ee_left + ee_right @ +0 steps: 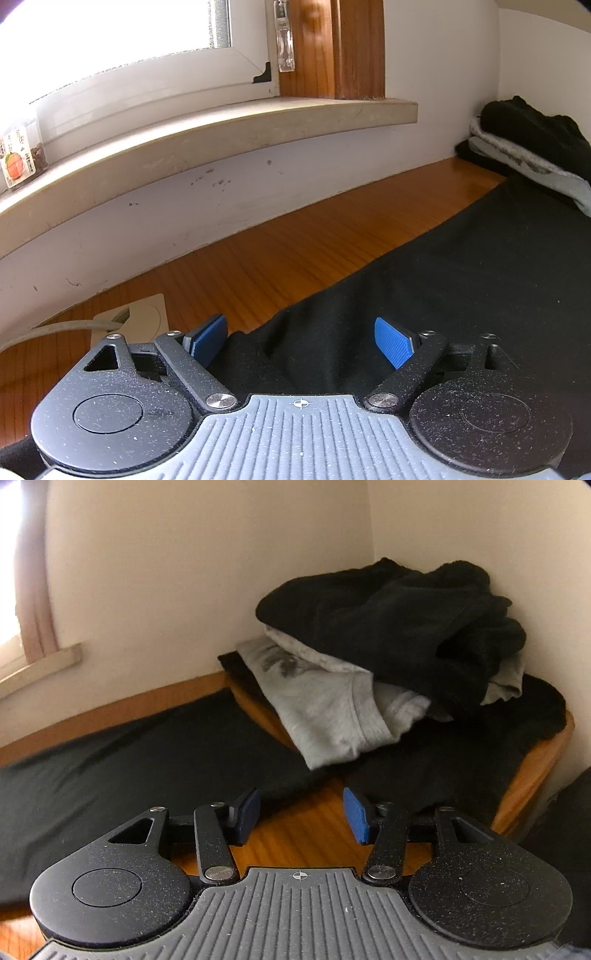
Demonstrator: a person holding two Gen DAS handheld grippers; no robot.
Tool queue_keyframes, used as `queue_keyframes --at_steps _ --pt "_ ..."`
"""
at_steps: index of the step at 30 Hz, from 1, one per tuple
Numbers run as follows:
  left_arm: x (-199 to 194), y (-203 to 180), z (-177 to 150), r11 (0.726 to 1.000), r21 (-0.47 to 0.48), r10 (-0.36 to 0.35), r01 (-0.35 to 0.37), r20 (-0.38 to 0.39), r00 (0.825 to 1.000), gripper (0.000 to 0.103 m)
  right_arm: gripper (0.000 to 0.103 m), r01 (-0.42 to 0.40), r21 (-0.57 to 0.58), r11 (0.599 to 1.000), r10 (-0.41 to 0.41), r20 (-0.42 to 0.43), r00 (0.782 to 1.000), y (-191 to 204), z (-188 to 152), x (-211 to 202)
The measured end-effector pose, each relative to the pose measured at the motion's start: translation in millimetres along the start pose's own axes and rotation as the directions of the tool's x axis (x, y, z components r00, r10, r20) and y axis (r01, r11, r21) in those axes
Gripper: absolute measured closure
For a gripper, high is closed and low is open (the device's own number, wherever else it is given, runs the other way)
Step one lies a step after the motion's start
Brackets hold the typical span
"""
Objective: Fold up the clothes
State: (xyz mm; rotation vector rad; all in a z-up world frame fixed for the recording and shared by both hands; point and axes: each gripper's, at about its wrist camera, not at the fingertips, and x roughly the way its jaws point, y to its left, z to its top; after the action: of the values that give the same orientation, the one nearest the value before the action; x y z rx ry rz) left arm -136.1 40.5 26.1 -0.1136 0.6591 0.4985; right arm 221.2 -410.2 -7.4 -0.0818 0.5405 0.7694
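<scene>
Left claw (301, 347) gapes wide over the near edge of the black garment (461, 266) spread on the wooden desk (258, 266). Right claw (301, 818), part-spread, holds nothing. At one o'clock, far corner, sits a clothes pile (388, 657).

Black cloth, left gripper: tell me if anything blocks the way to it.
Nothing visible does. The left gripper is open, with the edge of the black cloth right between its pads on the wooden table.
</scene>
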Motion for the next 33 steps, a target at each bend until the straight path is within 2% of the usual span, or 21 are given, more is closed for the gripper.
queue_keyframes --at_steps 3,4,5,7,9,14,17,20,22,24,27,30,33 --pt "0 0 0 1.0 -0.001 0.0 0.0 -0.001 1.0 0.014 0.052 -0.013 -0.002 1.0 0.013 -0.003 1.0 3 2 6" --pt "0 0 0 1.0 -0.002 -0.002 0.002 -0.001 1.0 0.014 0.055 -0.018 -0.009 1.0 0.018 -0.003 1.0 5 2 7" --pt "0 1 1 1.0 -0.002 -0.003 0.003 -0.001 1.0 0.014 0.069 -0.028 -0.02 0.999 0.028 -0.004 1.0 8 3 9" --pt "0 1 1 1.0 -0.003 -0.002 0.002 -0.001 1.0 0.014 0.085 -0.049 -0.038 0.998 0.049 -0.007 0.999 13 5 13" --pt "0 0 1 1.0 -0.002 -0.002 0.002 0.0 1.0 0.013 0.09 -0.07 -0.037 0.997 0.069 -0.016 0.997 17 9 17" --pt "0 1 1 1.0 -0.001 -0.002 0.002 0.0 1.0 0.012 0.092 -0.18 -0.037 0.983 0.182 0.057 0.982 40 23 9" --pt "0 1 2 1.0 -0.002 -0.003 0.003 -0.001 1.0 0.012 0.092 -0.265 -0.089 0.96 0.273 0.09 0.958 76 35 -3" --pt "0 1 2 1.0 -0.001 -0.002 0.002 -0.001 1.0 0.012 0.092 -0.382 -0.176 0.907 0.4 0.08 0.913 125 36 -24" --pt "-1 1 2 1.0 -0.002 -0.003 0.003 0.0 1.0 0.012 0.092 -0.464 -0.245 0.851 0.486 0.033 0.873 160 26 -41" --pt "-1 1 2 1.0 -0.003 -0.003 0.003 0.0 1.0 0.012 0.092 -0.514 -0.325 0.794 0.538 -0.021 0.843 191 8 -56" --pt "-1 1 2 1.0 -0.004 -0.003 0.003 0.002 1.0 0.011 0.091 -0.549 -0.396 0.736 0.556 -0.111 0.824 218 -21 -67" --pt "-1 1 2 1.0 -0.004 -0.004 0.004 0.002 1.0 0.011 0.085 -0.543 -0.452 0.708 0.532 -0.166 0.831 226 -38 -67" --pt "-1 0 2 1.0 -0.005 -0.005 0.005 0.003 1.0 0.011 0.078 -0.556 -0.463 0.69 0.533 -0.194 0.824 224 -41 -67"
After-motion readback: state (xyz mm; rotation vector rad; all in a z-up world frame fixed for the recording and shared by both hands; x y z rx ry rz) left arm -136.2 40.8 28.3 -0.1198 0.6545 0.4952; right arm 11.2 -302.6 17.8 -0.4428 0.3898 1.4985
